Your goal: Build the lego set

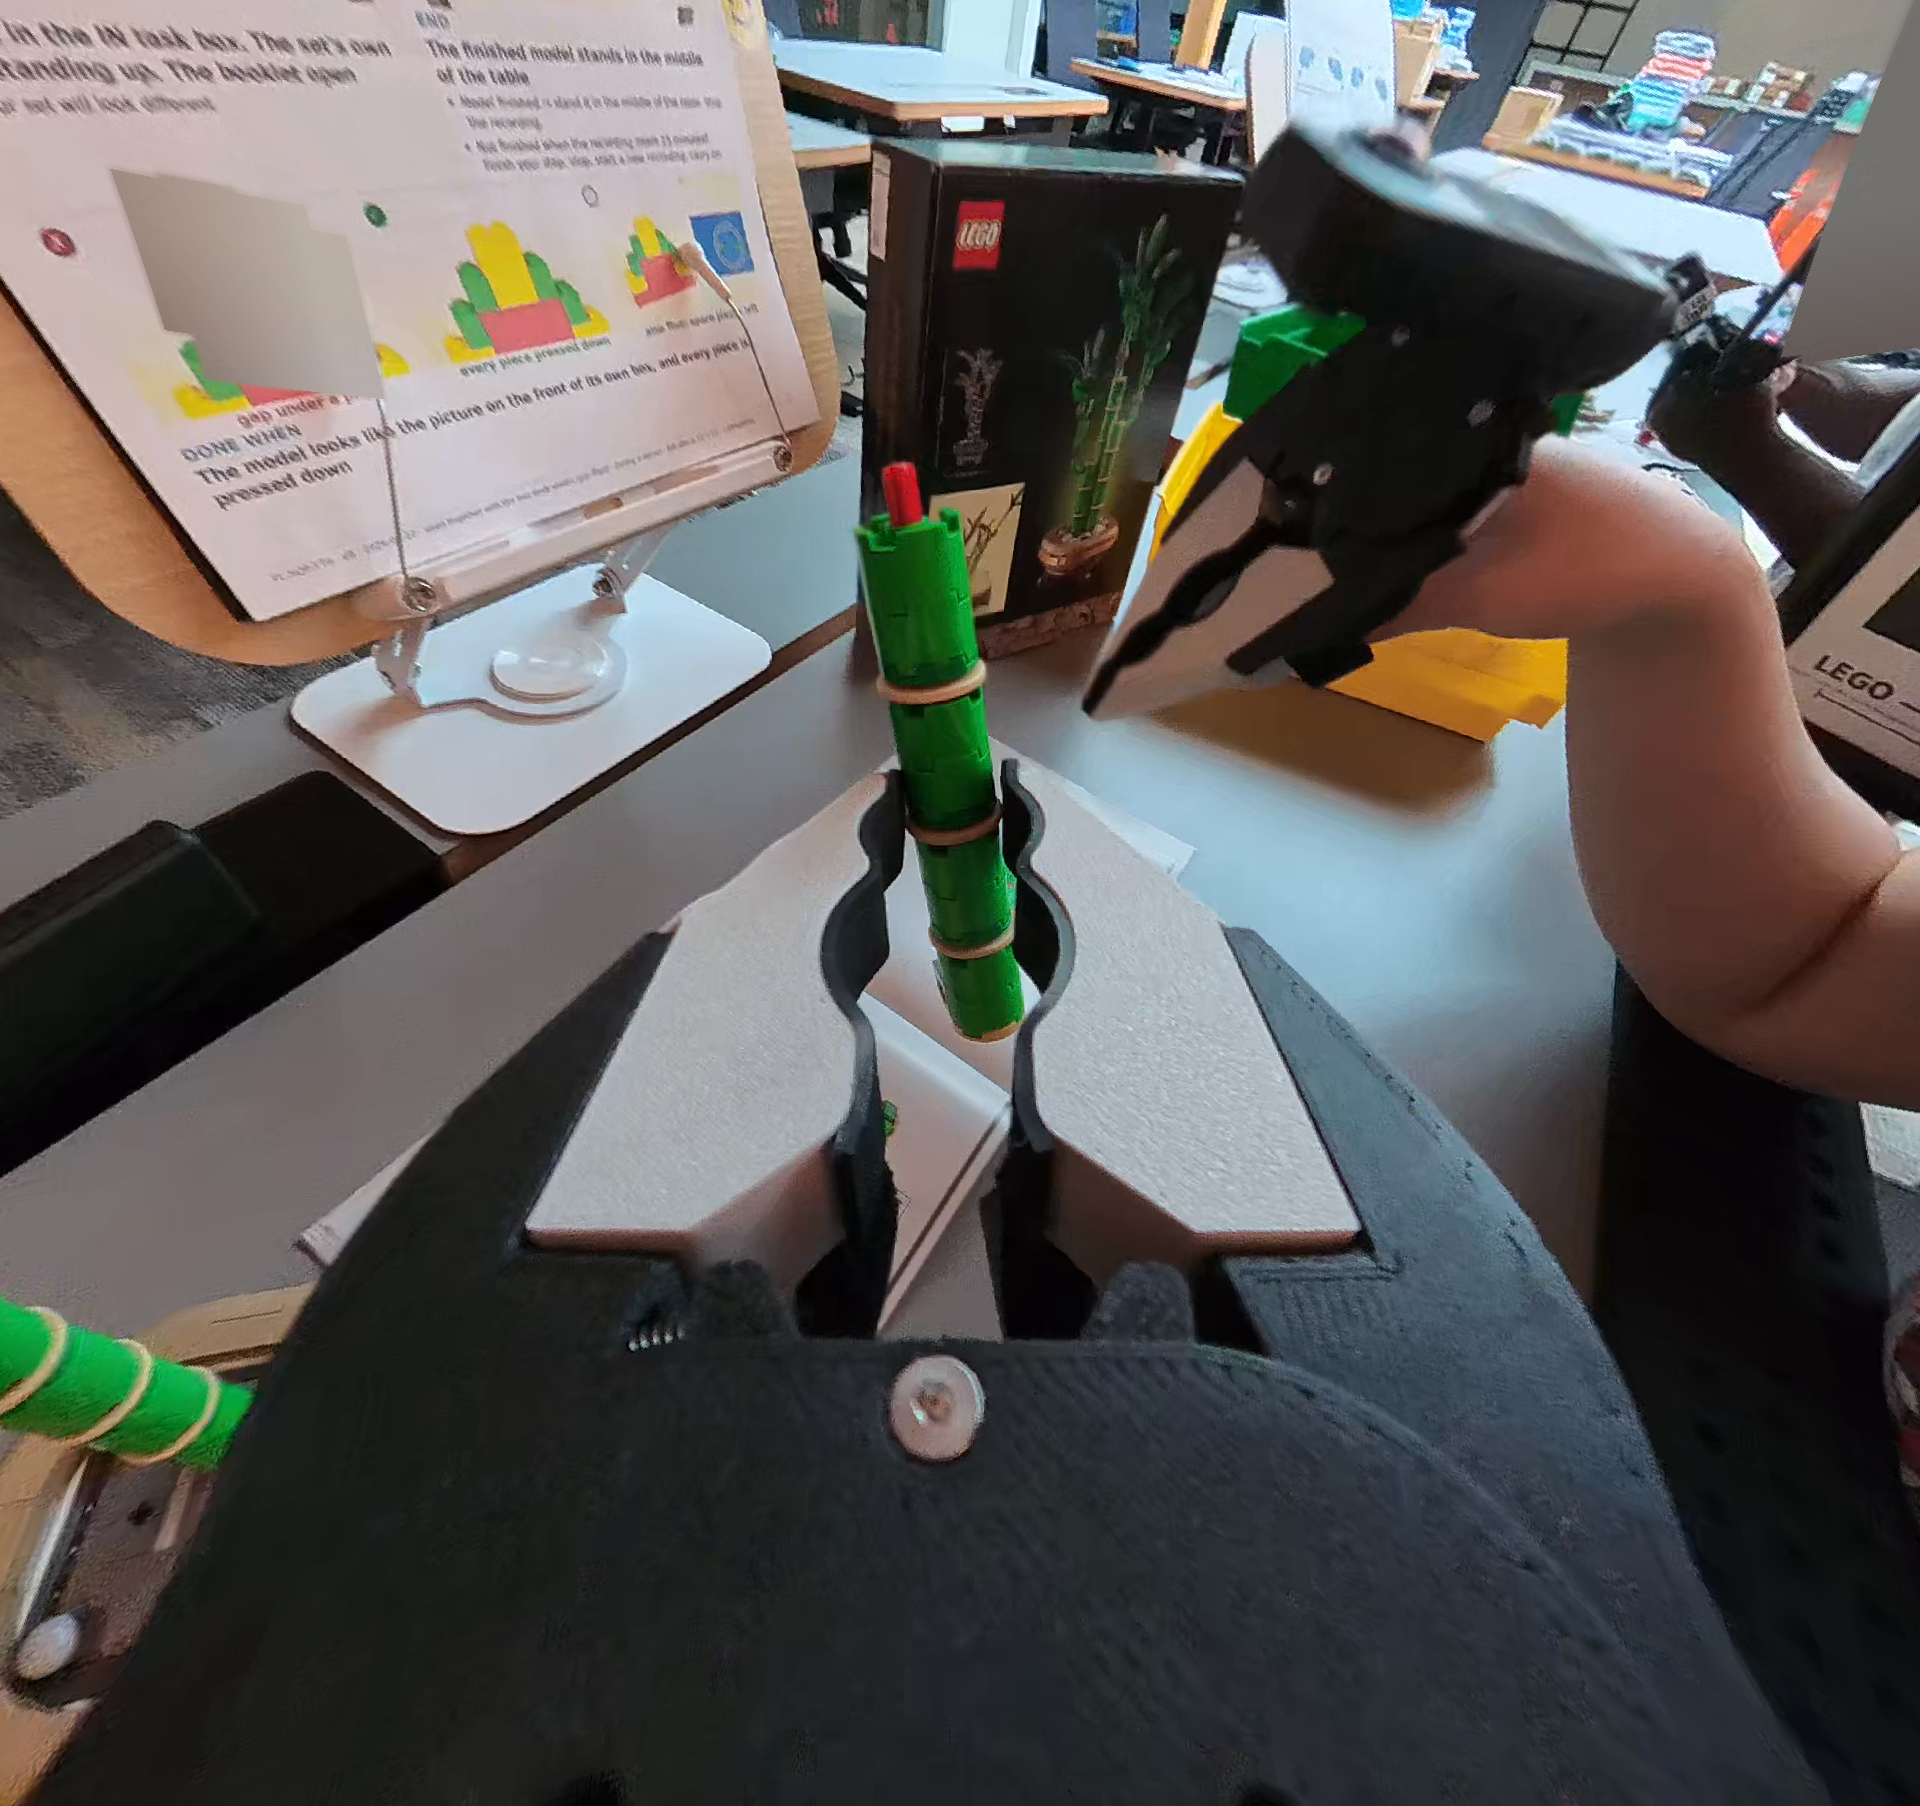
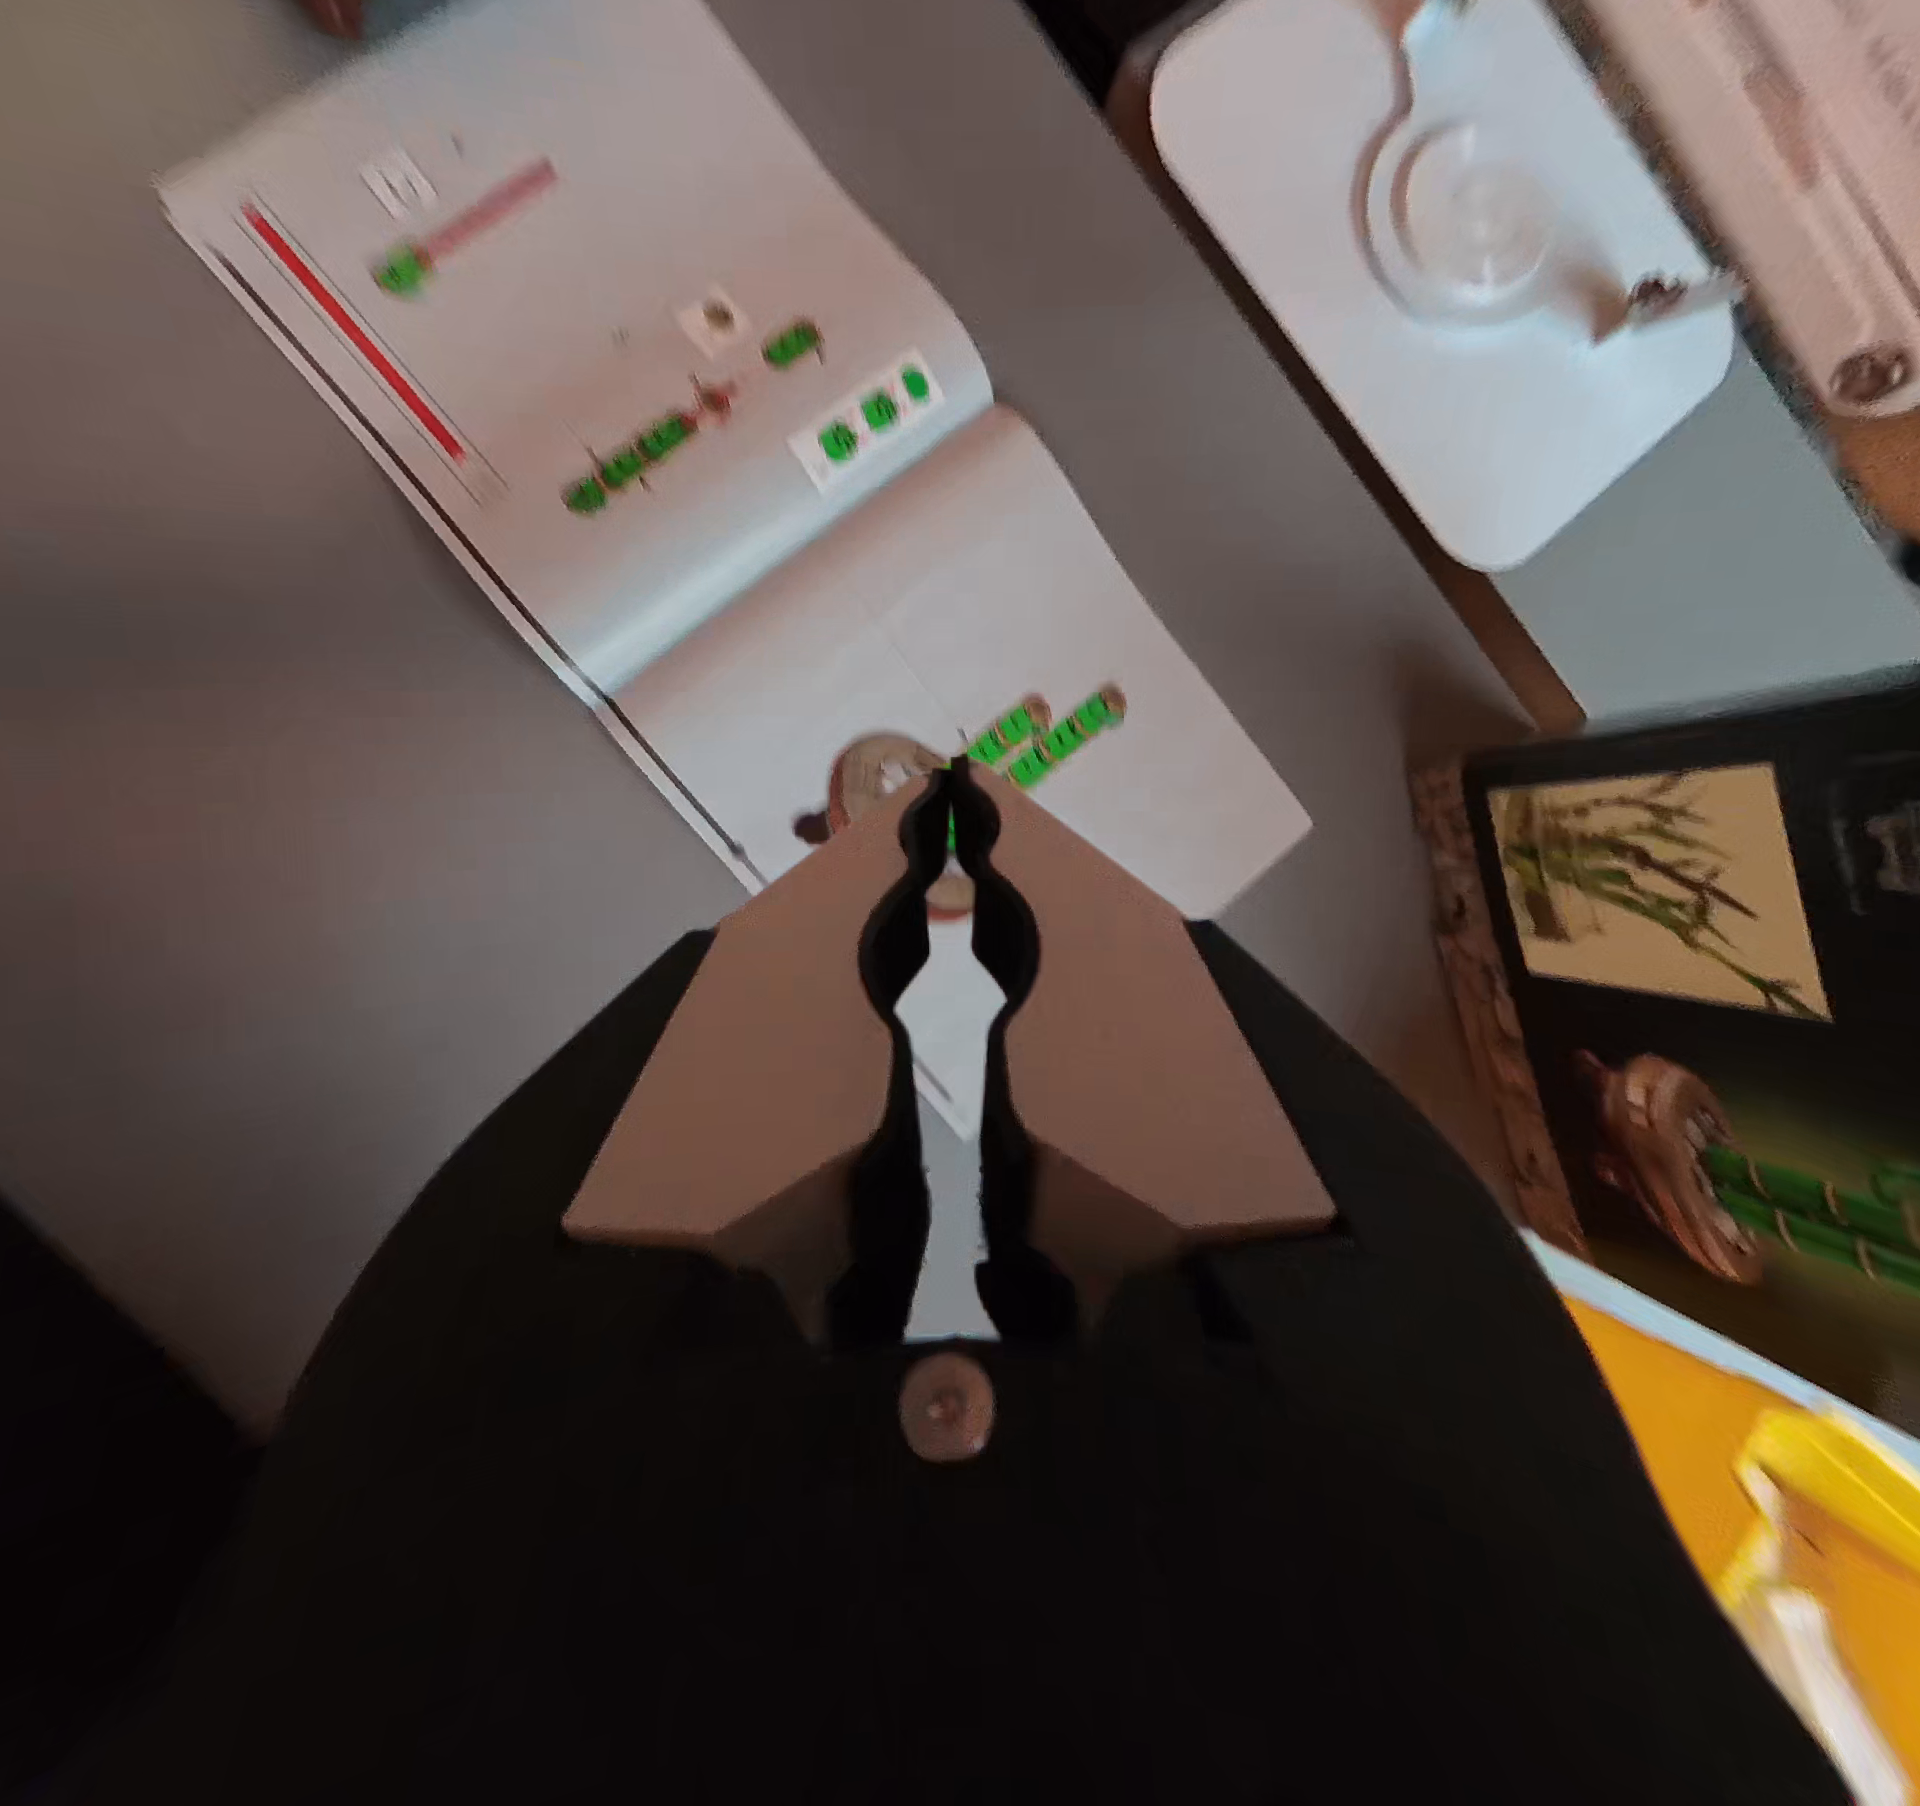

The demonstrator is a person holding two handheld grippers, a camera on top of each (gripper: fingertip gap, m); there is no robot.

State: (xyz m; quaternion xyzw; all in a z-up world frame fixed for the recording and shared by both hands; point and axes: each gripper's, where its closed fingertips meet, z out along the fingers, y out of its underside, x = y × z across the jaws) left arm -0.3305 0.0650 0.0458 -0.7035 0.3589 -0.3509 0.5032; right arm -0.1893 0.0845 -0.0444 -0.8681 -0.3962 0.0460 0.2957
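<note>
Left wrist view: nearest, the left gripper (image 1: 951, 883) is clamped on the lower part of a green stalk (image 1: 940, 769), held upright above the table (image 1: 1351, 883) and an open booklet (image 2: 644, 468). The stalk is judged light and stiff, yet likely to part at its stacked joints if bent, so a hold low on the round segments, as here, seems best; the smooth plastic may slip in the scalloped jaws. It is seen as a column of green cylinders parted by tan rings, with a red pin (image 1: 901, 492) standing out of the top. Farther off, the right gripper (image 1: 1174, 686) is seen pinched together on a small green bit, hardly visible. Behind stand the set's box (image 1: 1039, 385) and a sheet stand (image 1: 520, 707).
</note>
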